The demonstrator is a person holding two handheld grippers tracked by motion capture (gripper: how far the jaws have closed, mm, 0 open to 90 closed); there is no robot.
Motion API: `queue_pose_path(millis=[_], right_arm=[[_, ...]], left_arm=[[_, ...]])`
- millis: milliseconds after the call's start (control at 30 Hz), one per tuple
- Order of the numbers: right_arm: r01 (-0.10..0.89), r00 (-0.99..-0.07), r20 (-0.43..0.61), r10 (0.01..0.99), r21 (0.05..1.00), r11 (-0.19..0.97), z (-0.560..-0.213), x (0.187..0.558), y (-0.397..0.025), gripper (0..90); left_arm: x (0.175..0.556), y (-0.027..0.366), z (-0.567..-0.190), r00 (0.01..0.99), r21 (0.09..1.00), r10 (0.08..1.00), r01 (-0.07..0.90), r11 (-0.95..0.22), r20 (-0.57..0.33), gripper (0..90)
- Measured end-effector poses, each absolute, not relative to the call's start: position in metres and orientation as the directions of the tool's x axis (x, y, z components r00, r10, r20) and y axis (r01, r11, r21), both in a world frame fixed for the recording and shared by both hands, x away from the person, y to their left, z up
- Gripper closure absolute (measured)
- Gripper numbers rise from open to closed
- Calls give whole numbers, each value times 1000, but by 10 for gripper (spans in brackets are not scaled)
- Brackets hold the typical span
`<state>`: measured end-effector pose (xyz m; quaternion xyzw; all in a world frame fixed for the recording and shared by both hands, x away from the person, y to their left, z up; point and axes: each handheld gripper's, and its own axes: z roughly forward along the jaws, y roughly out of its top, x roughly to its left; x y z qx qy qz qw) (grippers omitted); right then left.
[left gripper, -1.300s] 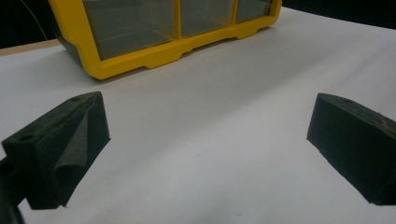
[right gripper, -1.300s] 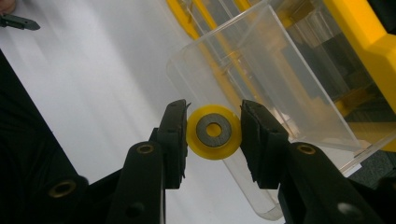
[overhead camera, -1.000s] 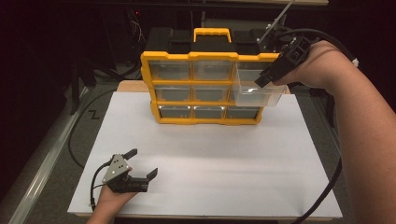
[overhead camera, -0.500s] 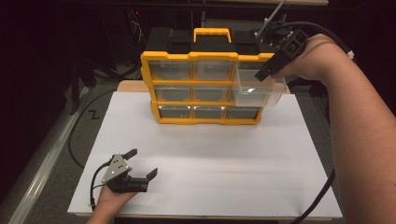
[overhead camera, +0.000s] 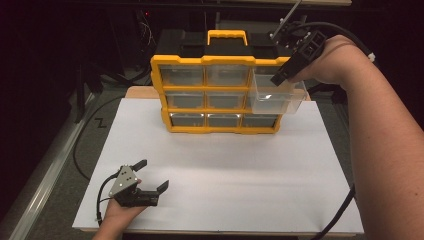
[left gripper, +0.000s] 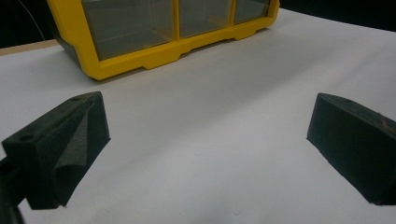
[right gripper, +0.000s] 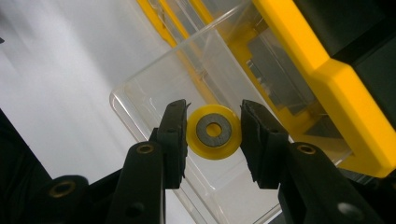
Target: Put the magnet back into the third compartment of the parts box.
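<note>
Yellow disc over the pulled-out drawer, drop-off looks close.

Right tongs (right gripper: 212, 140) hang above the clear drawer (overhead camera: 277, 95), pulled out of the top-right slot of the yellow organiser (overhead camera: 217, 95). A yellow disc w/ grey washer-like centre (right gripper: 214, 132) sits between the jaws; can't tell if they're pinching it or have just let go, or if it's resting on the drawer floor. Left tongs (overhead camera: 150, 176) lie released & empty on the white tabletop (overhead camera: 225, 170), well apart. Prob. left to do: confirm release, withdraw, push drawer shut.
</note>
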<state>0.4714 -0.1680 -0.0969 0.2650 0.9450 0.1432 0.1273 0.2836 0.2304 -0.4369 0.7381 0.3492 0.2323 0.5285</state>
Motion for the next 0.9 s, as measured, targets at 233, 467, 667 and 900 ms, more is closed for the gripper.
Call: queue_pose_path(millis=[233, 467, 667, 900], right_arm=[[472, -824, -166, 541, 328, 818, -103, 476, -167, 650], [481, -824, -159, 544, 311, 820, -117, 481, -168, 648], [481, -825, -157, 543, 312, 820, -123, 482, -169, 647], [476, -827, -158, 539, 312, 822, -120, 480, -168, 647]], left_arm=[[283, 231, -437, 648, 943, 761, 267, -198, -24, 2], [284, 231, -437, 648, 943, 761, 267, -199, -23, 2], [284, 231, -437, 648, 943, 761, 268, -198, -24, 2], [284, 230, -437, 650, 943, 759, 268, -197, -26, 2]])
